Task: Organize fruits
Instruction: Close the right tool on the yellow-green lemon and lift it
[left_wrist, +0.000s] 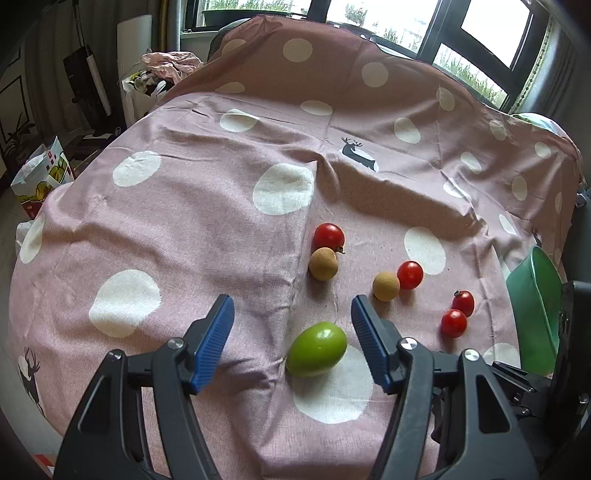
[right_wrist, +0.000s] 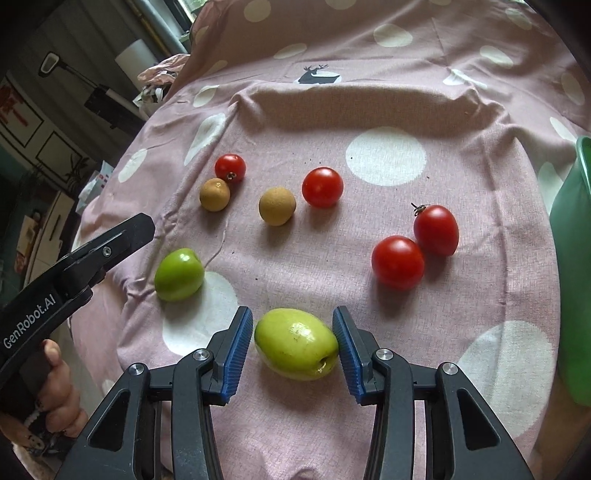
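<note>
Your right claw (right_wrist: 293, 341) is clamped on a pale green fruit (right_wrist: 295, 343), its blue pads against both sides, low over the pink dotted cloth (right_wrist: 388, 107). Your left claw (left_wrist: 291, 325) stands wide apart and holds nothing; a darker green fruit (left_wrist: 316, 349) lies on the cloth just below the gap, nearer the right pad, touching neither.

Count what you have: two green fruits, one held and one loose; four red tomatoes; two tan round fruits. One tomato (right_wrist: 230, 168) touches a tan fruit (right_wrist: 215, 194) at the far left. A second tan fruit (right_wrist: 277, 205) sits just beside a tomato (right_wrist: 322, 187) mid-cloth. The last two tomatoes (right_wrist: 398, 262) (right_wrist: 436, 230) touch each other on the right.

A green bowl (right_wrist: 572, 258) stands at the right edge of the table, near that pair of tomatoes. In the right wrist view your left claw's arm reaches in from the lower left. Beyond the fruit the cloth lies bare up to a raised fold, and bare cloth also stretches left of the group to the table's rounded edge.
</note>
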